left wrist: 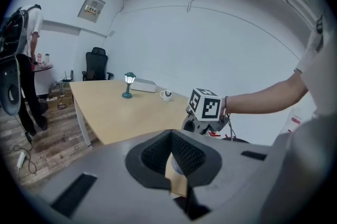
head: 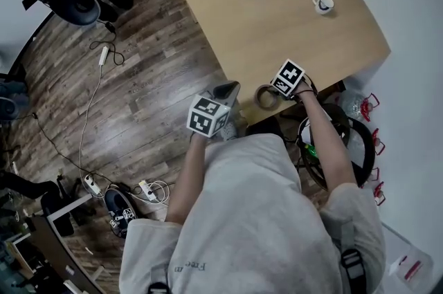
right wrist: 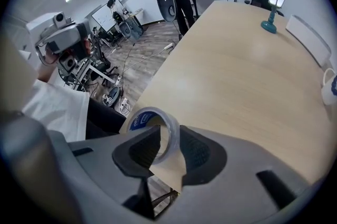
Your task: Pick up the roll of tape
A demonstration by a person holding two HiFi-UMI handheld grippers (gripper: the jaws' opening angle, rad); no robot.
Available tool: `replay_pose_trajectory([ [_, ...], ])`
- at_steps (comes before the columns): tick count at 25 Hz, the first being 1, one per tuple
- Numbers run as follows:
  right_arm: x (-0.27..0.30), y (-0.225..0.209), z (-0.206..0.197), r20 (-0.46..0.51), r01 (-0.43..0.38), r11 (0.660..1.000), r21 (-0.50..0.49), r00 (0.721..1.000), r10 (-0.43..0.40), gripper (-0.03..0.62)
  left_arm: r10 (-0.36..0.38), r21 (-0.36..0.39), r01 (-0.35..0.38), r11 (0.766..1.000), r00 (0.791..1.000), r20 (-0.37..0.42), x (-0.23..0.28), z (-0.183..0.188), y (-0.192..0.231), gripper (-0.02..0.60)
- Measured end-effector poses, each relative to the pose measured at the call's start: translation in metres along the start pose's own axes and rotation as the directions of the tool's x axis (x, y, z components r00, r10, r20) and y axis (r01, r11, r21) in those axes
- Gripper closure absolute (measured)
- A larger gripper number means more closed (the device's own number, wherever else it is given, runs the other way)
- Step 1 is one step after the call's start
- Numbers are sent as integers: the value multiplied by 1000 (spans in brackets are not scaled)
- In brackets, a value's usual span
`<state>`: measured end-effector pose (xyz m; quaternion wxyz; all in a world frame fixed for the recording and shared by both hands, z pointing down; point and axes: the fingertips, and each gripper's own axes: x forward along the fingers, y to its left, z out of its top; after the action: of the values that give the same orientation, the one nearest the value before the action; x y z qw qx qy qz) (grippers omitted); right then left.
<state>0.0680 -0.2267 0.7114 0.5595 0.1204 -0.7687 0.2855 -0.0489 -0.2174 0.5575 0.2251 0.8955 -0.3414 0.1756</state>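
The roll of tape (head: 258, 99) is seen lying flat at the near corner of the table (head: 277, 30), close to the edge, with its hole turned upward and its axis upright. It is straddled by the right gripper (right wrist: 167, 136), whose jaws are spread wide with one side of the ring's wall (right wrist: 172, 130) between them and not visibly pressed. The left gripper (left wrist: 172, 153) is held off the corner, its jaws drawn together on nothing.
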Motion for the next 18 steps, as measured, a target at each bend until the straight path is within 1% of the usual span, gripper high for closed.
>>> replay_pose_trajectory([
  [2, 3, 1, 0, -4, -8, 1000, 1, 1000, 8, 476, 3, -3, -3, 1000, 1000, -5, -1, -3, 2, 577],
  [7, 12, 1, -5, -40, -8, 1000, -4, 999, 8, 477, 18, -26, -18, 999, 1000, 15, -3, -1, 11, 576],
  [13, 21, -4, -14, -76, -1, 1000, 10, 997, 2, 479, 17, -37, -17, 999, 1000, 16, -4, -2, 14, 575],
  [18, 28, -9, -17, -96, 18, 999, 27, 995, -16, 484, 32, -49, -31, 998, 999, 18, -7, -4, 23, 575],
])
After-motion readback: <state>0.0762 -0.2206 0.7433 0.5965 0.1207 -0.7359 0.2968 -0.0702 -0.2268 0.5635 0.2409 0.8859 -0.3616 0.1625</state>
